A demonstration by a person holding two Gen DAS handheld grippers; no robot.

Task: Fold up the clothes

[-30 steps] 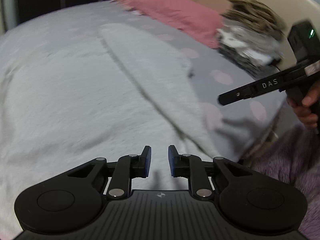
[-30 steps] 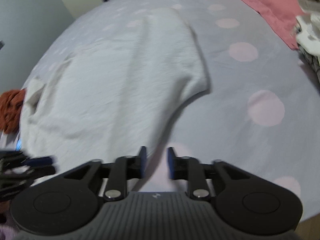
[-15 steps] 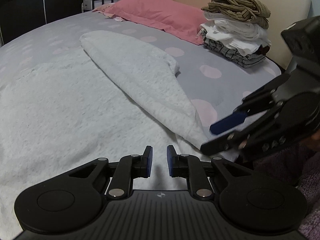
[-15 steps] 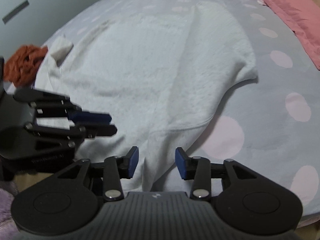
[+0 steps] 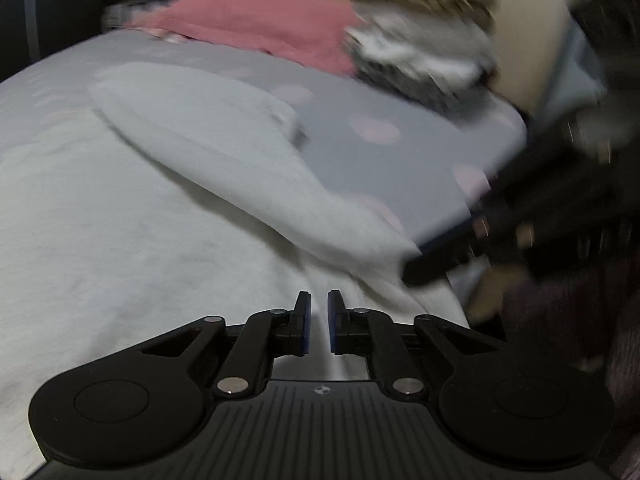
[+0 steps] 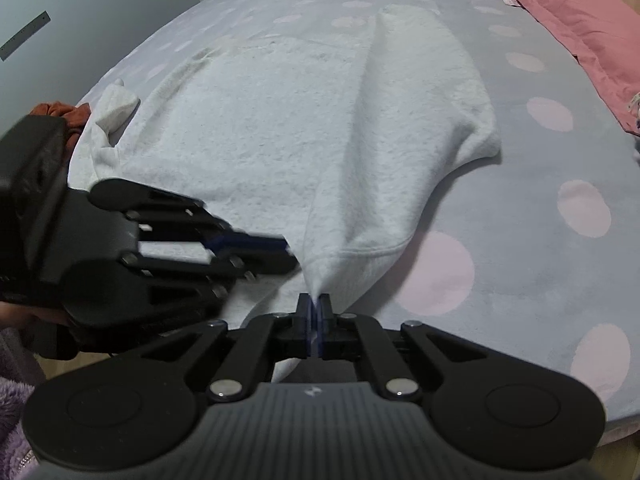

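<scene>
Right wrist: hand-held gripper [image 6: 317, 312] pinches sweatshirt [image 6: 320, 132] hem (bedspread below).

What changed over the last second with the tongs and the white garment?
The right tongs, open half a second ago, have shut on the hem corner of the white fleecy sweatshirt and pull it up into a peak. The left tongs have come closer to that hem, jaws slightly apart, gripping nothing. The folded-over sleeve, pink pillow and stack of folded clothes stayed put.

Open bed to the right, crowded on the left
Bare dotted bed [image 6: 520, 216] lies open right of the white garment [image 6: 320, 128]; the left gripper [image 6: 280, 250] blocks the near-left side, a pink pillow [image 6: 576, 20] lines the far-right edge
</scene>
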